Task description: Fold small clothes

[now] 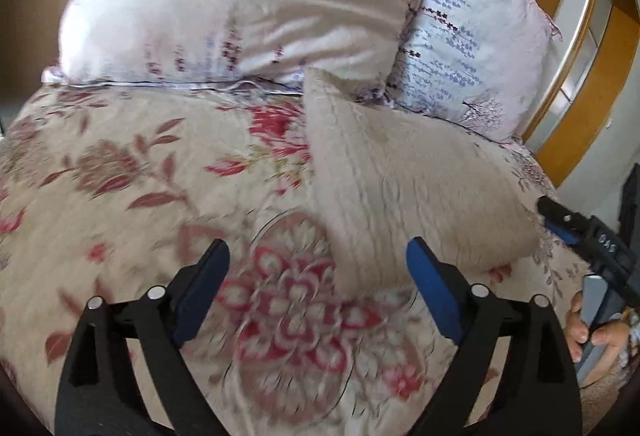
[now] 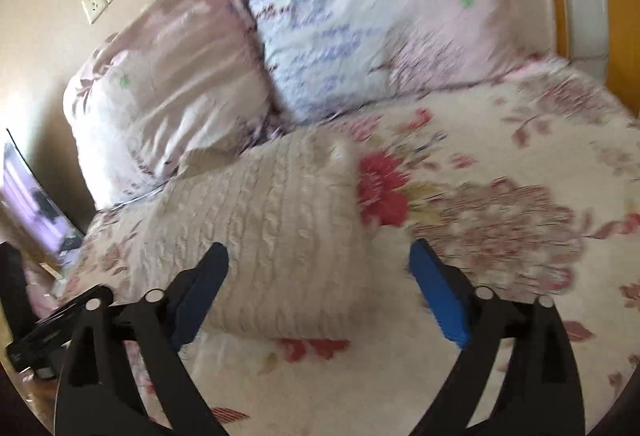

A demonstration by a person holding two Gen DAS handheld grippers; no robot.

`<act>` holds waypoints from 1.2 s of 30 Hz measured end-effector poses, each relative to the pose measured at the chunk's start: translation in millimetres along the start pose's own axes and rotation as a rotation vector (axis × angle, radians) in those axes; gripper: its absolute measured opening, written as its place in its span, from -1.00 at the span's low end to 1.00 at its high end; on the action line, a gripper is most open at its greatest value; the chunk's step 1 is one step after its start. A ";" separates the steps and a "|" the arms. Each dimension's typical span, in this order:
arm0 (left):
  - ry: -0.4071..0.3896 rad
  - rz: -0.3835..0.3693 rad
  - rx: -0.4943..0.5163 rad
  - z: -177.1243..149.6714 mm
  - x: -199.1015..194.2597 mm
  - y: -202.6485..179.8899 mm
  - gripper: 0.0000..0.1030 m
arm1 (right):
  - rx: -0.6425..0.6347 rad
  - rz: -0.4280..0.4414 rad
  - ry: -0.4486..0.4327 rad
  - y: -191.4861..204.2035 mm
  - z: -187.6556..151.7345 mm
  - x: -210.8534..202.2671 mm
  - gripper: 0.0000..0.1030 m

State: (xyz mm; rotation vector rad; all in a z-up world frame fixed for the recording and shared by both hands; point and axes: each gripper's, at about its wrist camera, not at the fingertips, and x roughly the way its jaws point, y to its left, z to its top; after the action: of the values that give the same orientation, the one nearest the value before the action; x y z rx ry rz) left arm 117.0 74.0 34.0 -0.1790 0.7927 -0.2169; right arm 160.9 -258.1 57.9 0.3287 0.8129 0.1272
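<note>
Both your claws are spread wide with nothing in them — left claw (image 1: 318,276) and right claw (image 2: 319,278) hang just above the folded beige knit (image 1: 404,187), which sits on the floral bedspread (image 1: 132,171) just below the pillows (image 1: 240,3).

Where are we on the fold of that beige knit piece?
Done, it seems: the beige knit garment lies on the floral bedspread as a compact folded bundle in front of the pillows. In hand: nothing; the left tool and right tool both stand open, pads off the cloth. Left: perhaps a final tidy; no other clothes show.
</note>
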 end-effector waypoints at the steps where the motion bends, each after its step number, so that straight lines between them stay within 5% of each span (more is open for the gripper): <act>1: -0.009 0.024 -0.001 -5.3 -4.2 -0.3 0.84 | -0.008 -0.020 -0.009 1.5 -2.7 -5.0 0.96; 9: -0.001 0.066 0.006 -20.5 -7.5 -9.9 0.96 | -0.073 -0.161 -0.015 15.1 -17.8 -21.3 0.97; 24: 0.165 0.191 0.123 -39.5 33.9 -40.9 0.96 | -0.227 -0.207 0.159 45.8 -55.4 11.4 0.97; 36: 0.164 0.214 0.157 -39.2 41.2 -45.0 0.97 | -0.240 -0.224 0.246 46.6 -65.1 25.6 0.97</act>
State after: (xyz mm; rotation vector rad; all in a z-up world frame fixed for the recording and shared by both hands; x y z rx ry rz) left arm 111.1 16.9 -10.4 0.0727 0.9471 -0.0913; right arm 131.5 -192.6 14.2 -0.0069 1.0607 0.0541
